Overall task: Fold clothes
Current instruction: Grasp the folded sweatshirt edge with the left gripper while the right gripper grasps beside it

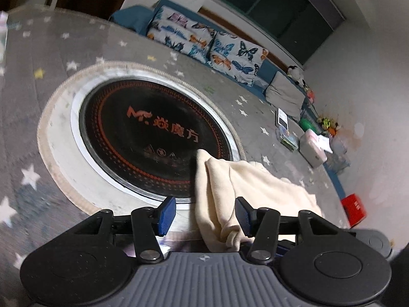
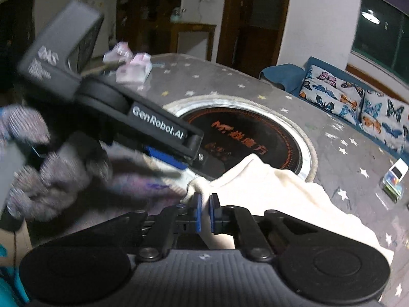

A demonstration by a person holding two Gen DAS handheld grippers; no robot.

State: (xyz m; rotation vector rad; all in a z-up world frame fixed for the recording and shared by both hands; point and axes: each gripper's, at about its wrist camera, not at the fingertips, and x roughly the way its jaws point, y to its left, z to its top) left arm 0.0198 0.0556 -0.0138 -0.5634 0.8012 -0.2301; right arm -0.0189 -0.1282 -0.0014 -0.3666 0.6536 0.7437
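Right gripper (image 2: pixel 205 211): blue pads nearly together, pinching a bunched corner of the cream garment (image 2: pixel 268 192) at its near left end.
Left gripper (image 1: pixel 205 216): jaws standing about half open; a fold of the cream garment (image 1: pixel 230 192) hangs between the pads, lying against the right-hand pad and clear of the other, so it is not clamped.
Left gripper seen from the right wrist (image 2: pixel 176 160): it reaches in from the upper left, tilted down toward the garment's near corner, carried by a hand in a fuzzy grey sleeve (image 2: pixel 38 158), blurred.
Garment position: on the counter (image 1: pixel 64 58), at its near edge, one end overlapping the rim of the round black cooktop (image 1: pixel 153 133) set into the counter's middle.
Garment lie: crumpled and partly folded, its long axis running from the grippers away and to the right, along the counter's near side.
Counter cover: grey cloth printed with white stars.
In the way: the cooktop's raised metal ring sits just beyond the garment; nothing else lies on the cloth near it.
Further out: small boxes and packets (image 1: pixel 311 148) along the counter's far right edge, well apart from the garment; pink packets (image 2: pixel 133 69) at the far left.
Background: butterfly-print cushions (image 1: pixel 204 43) on a blue sofa, and a dark window.
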